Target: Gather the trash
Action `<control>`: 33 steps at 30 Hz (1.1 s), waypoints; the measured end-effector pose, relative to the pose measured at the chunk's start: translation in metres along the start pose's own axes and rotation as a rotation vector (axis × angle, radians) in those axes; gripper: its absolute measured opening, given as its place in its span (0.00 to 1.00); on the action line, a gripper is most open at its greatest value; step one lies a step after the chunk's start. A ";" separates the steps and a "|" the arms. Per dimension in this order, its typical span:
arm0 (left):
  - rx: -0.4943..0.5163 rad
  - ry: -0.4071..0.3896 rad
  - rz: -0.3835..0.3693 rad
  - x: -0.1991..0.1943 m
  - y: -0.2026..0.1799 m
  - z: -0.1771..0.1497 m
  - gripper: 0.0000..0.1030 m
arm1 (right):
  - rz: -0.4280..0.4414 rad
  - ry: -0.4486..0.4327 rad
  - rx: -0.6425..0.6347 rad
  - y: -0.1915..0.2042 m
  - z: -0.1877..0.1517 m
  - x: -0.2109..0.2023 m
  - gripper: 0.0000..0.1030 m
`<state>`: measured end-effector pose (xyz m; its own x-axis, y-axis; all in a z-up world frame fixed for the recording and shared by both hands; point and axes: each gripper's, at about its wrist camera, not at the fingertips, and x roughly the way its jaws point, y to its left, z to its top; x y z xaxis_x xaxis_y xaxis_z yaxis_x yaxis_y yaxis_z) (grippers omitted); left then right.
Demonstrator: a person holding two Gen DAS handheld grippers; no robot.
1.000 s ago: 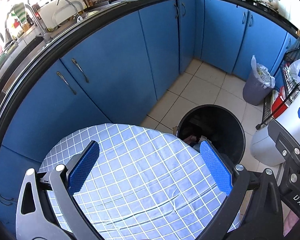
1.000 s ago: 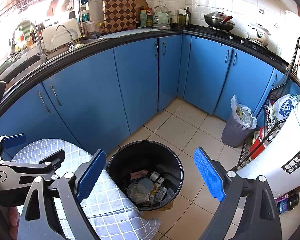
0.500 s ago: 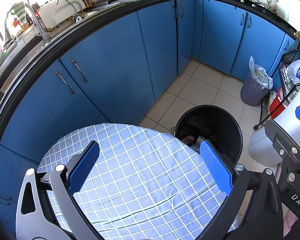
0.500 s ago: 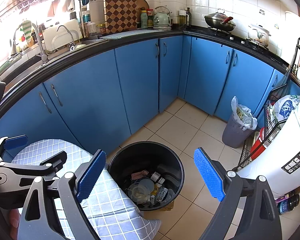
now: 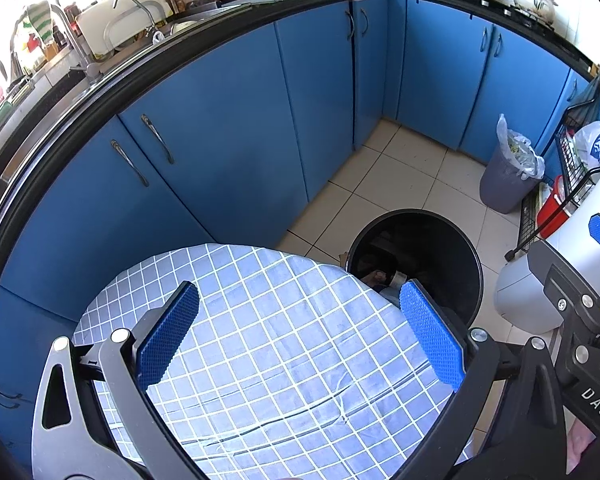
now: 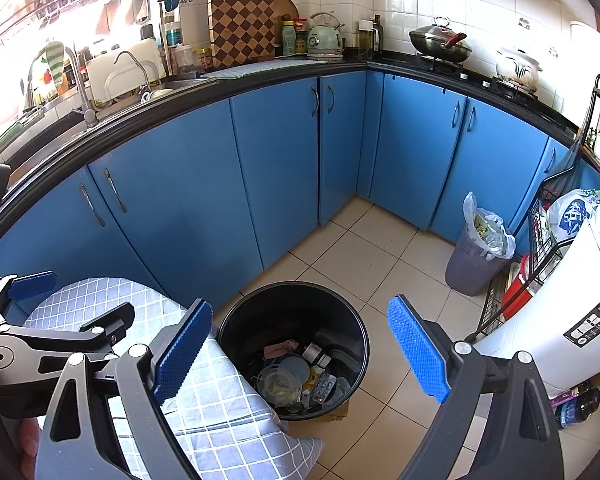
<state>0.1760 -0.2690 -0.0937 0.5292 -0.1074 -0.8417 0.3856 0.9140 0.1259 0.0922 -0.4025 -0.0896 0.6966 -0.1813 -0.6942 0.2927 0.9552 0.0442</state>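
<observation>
- Left gripper point(image 5: 300, 340) gapes wide, empty, above the checked tablecloth point(image 5: 284, 344).
- Right gripper point(image 6: 300, 348) gapes wide, empty, over the black bin point(image 6: 236, 320) holding trash point(image 6: 296, 376), beside the tabletop's edge.

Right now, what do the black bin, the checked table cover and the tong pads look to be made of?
Black bin: probably plastic; smooth, slightly glossy moulded wall.
Checked table cover: woven cloth, matte; it creases and drapes over the edge.
Pads on the right tongs: blue, likely rubber; a fine diamond grip texture shows.

The black bin's point(image 6: 224, 332) mouth lies open from above, with the checked tablecloth point(image 6: 220, 396) touching its left rim.
</observation>
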 end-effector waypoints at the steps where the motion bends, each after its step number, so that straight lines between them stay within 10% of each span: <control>1: 0.001 0.000 0.000 0.000 0.000 0.000 0.96 | -0.001 0.001 0.000 0.000 0.000 0.000 0.85; 33: -0.010 0.012 -0.008 0.005 0.005 0.000 0.96 | 0.011 0.005 -0.002 0.003 -0.001 0.001 0.85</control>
<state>0.1806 -0.2653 -0.0976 0.5168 -0.1098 -0.8490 0.3823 0.9170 0.1141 0.0929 -0.3997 -0.0912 0.6967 -0.1698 -0.6970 0.2841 0.9575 0.0507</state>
